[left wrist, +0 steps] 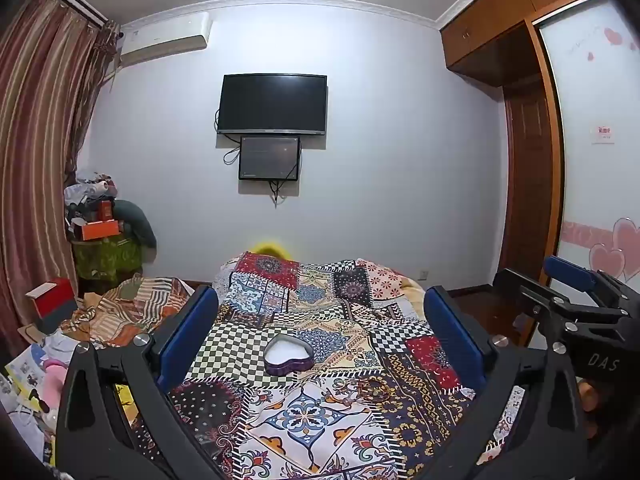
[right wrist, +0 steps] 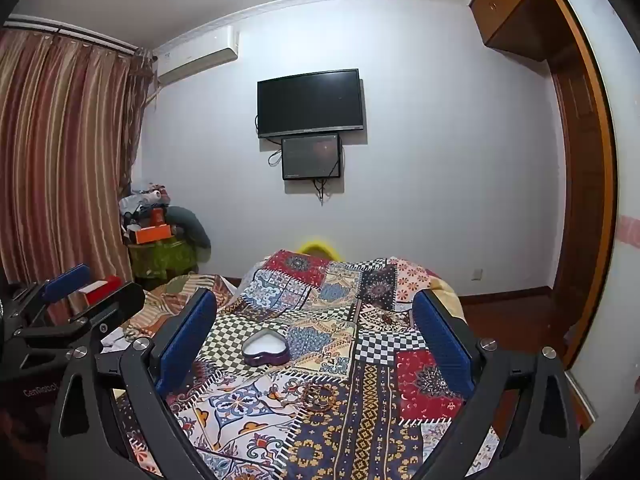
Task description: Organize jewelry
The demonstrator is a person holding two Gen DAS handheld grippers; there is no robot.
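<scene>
Bedroom scene, left wrist view first. Left gripper (left wrist: pixel 320 336) hangs over the bed w/ its two blue-padded fingers (left wrist: pixel 188 332) spread wide, nothing between them. Patchwork quilt (left wrist: pixel 320 420) covers the bed. Heart-shaped box (left wrist: pixel 289 356) sits on the quilt, lid off, white lining showing, purple wall; it lies between the two fingers in the picture but apart from both. Beaded bracelet (left wrist: pixel 374 388) lies flat on the quilt, near the box, to its right and closer to the camera; brown beads, hard to pick out vs. the pattern. Right gripper (left wrist: pixel 576 292) shows at the right edge, side-on, so can't tell its spread from here. On the far wall: TV (left wrist: pixel 273 104), smaller screen (left wrist: pixel 269 158) just under it, AC unit (left wrist: pixel 166 38) up left. Striped curtain (left wrist: pixel 36 140) at left, wooden wardrobe (left wrist: pixel 504 32) at right.

Right wrist view. Right gripper (right wrist: pixel 316 336) also has its blue pads far apart, holding nothing. Heart-shaped box (right wrist: pixel 265 348) sits between them in the picture, left of centre, touching neither. Beaded bracelet (right wrist: pixel 318 398) lies on the quilt (right wrist: pixel 360 420) near the box, closer to the camera and a bit right. Left gripper (right wrist: pixel 80 292) is at the left edge, seen from the side. TV (right wrist: pixel 311 102), curtain (right wrist: pixel 60 152) and AC unit (right wrist: pixel 196 54) are behind.
</scene>
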